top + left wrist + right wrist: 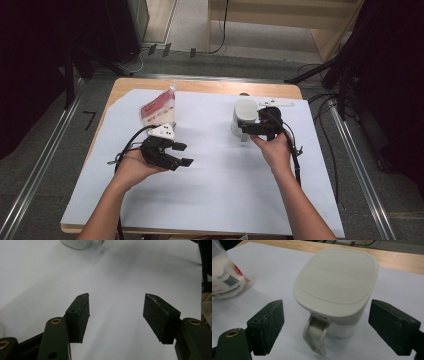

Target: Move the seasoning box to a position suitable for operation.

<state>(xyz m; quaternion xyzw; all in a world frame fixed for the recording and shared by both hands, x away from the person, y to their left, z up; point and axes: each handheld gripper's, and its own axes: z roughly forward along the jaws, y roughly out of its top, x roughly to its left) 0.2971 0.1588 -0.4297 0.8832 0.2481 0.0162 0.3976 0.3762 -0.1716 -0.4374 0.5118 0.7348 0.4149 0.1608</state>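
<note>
Left tool over surface left of centre, jaws wide apart, empty. Bag near far-left edge. White lidded jar upright toward far-right corner; right tool gapes around it, pads not touching.

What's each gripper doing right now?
Left gripper: open, empty.
Right gripper: open, jaws either side of the lidded container, not gripping.

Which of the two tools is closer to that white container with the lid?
The right. The right tool is at the lidded white container, its jaws open on either side of it. The left tool hangs open over bare paper, well to the left.
</note>
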